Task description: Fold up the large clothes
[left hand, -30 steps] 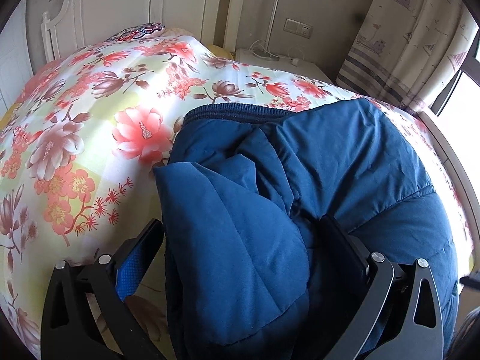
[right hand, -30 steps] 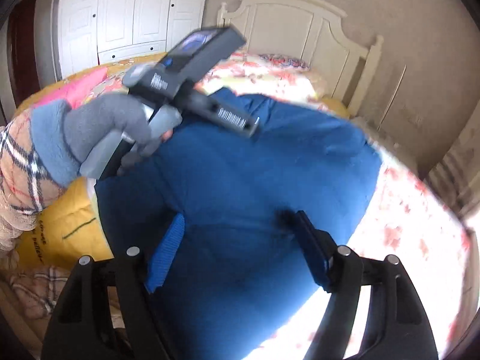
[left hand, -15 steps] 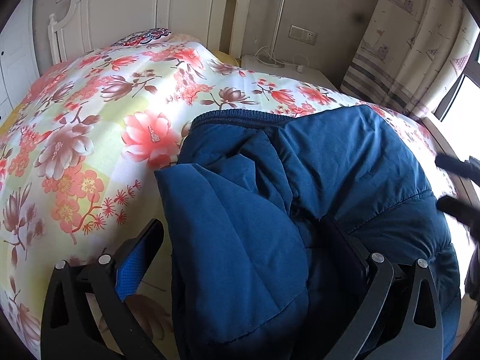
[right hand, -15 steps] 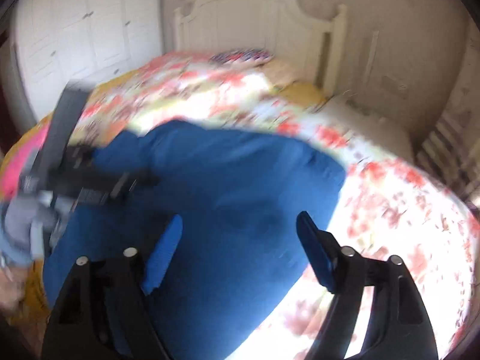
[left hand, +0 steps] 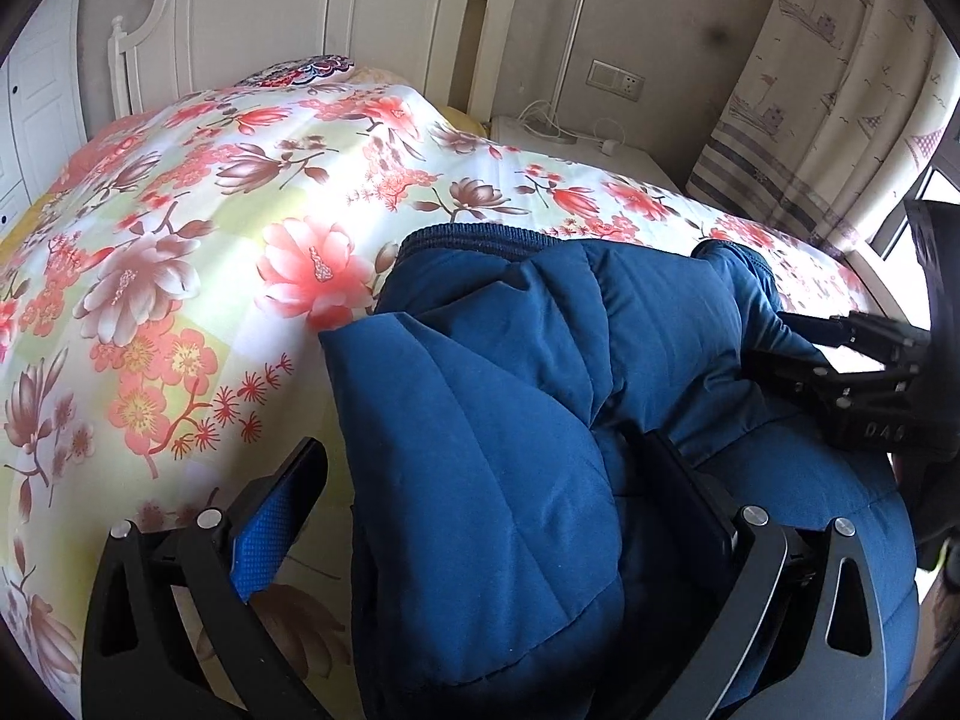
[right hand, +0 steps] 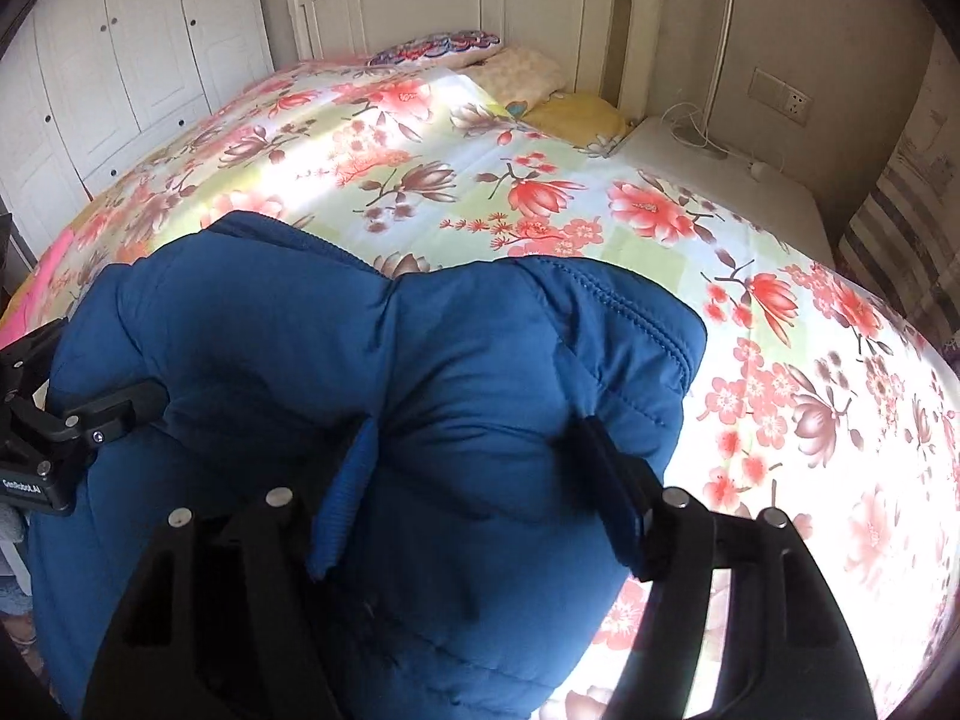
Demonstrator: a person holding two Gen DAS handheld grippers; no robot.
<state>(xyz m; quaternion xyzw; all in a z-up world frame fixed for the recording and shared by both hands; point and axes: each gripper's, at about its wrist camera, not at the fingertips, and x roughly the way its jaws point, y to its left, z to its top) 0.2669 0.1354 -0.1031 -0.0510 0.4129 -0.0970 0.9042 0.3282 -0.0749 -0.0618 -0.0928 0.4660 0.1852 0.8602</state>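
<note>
Looking down both wrist cams: blue padded jacket lies bunched on the floral bedspread at the near edge of the bed, ribbed hem/collar band toward the headboard. Key relation for me: the jacket is dead ahead of and under both sets of jaws, its bulk running roughly across the near edge, so left gripper has one end and right gripper the other. R jaws: fingers stand fairly wide, a fat puff of jacket bulges between the blue pad and the black one; fabric creases in toward both, so I read it as clamped on the jacket, though how firm I can't say. L jaws: also wide; a thick folded flap fills the gap, right-side finger buried in fabric, left-side pad looks clear of cloth w/ bedspread showing beside it, so I call it apart, not gripping. Judgement: R hand is the one set to carry a fold; L looks placed to pin or take the flap. View diffs: L cam shows the R tool coming in from the window/curtain side and the flap's layered fold; R cam shows the zip edge, L tool at far left edge, plus wardrobe that L cam barely catches.
</note>
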